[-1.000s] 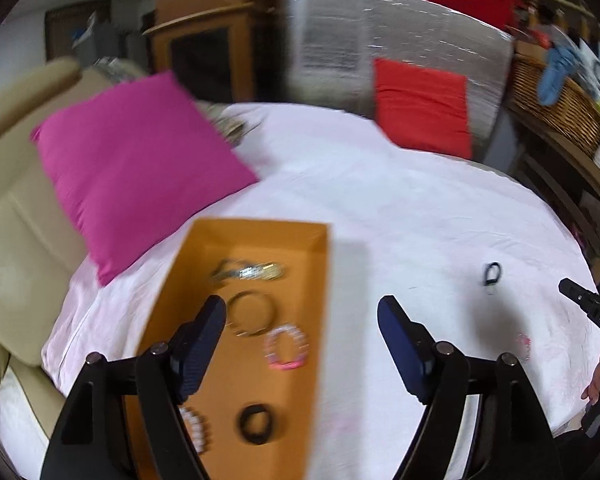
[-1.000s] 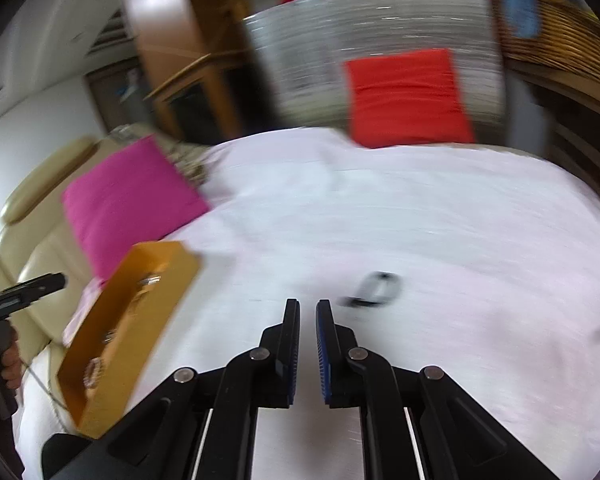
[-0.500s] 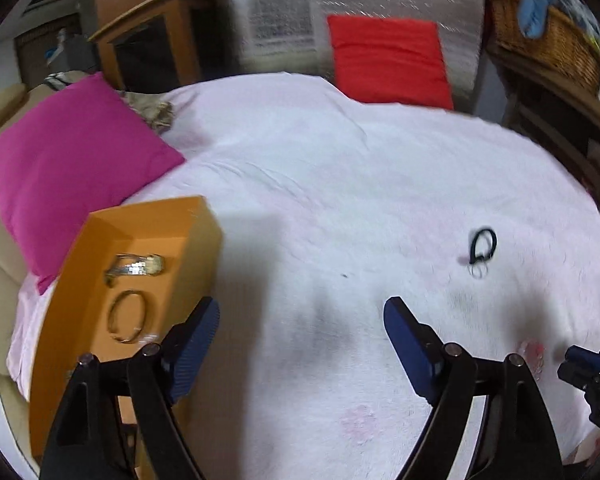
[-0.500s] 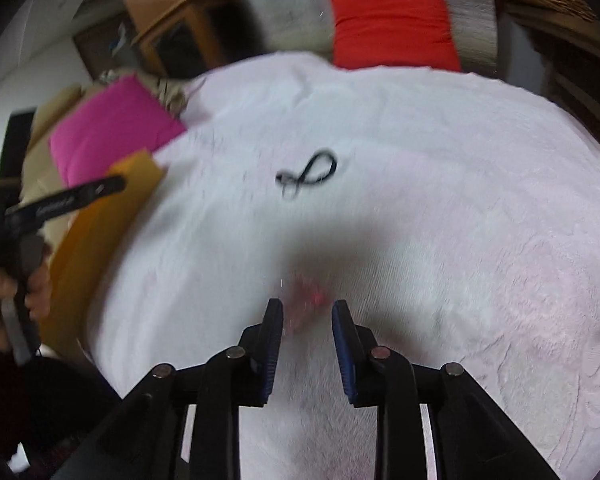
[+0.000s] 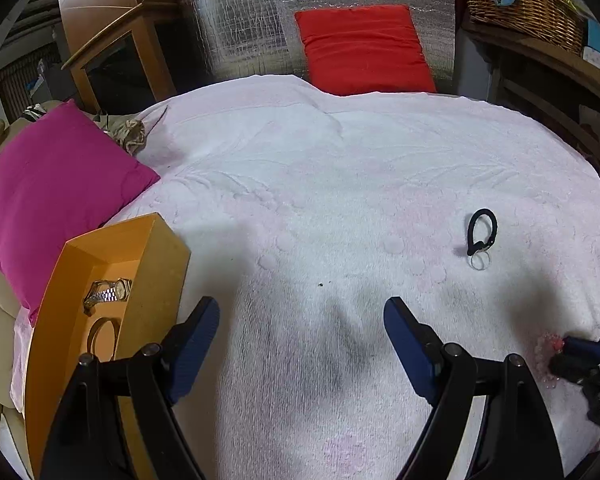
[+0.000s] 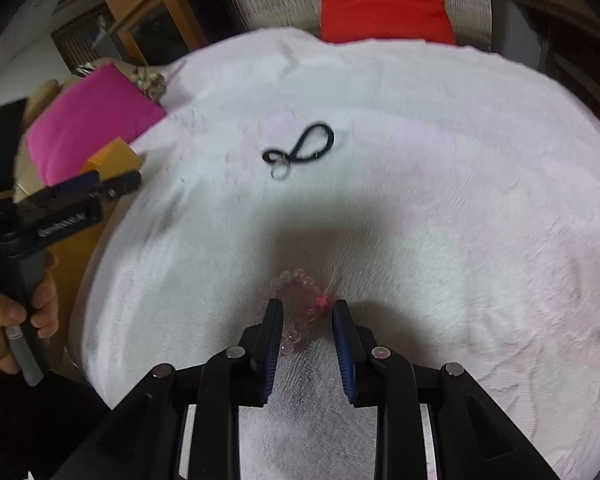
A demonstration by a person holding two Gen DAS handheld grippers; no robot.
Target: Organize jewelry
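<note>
A pale pink bead bracelet with one red bead lies on the white towel. My right gripper points down at it, and its blue pads straddle the beads without pressing on them. Farther up the towel lies a black cord loop with a key ring. My left gripper hovers wide open over bare towel, just right of the orange box. The box holds a metal watch and a gold bangle. In the left wrist view the cord loop and the bracelet lie to the right.
A magenta cushion rests behind the box at the left. A red cushion leans on a silver foil sheet at the back. A wicker basket stands on a shelf at the right. A hand holds the left gripper's handle.
The left gripper has swung right, off the orange box, and come lower. The right gripper has dropped and tipped down onto the pink bracelet, its jaws going from shut to parted.
</note>
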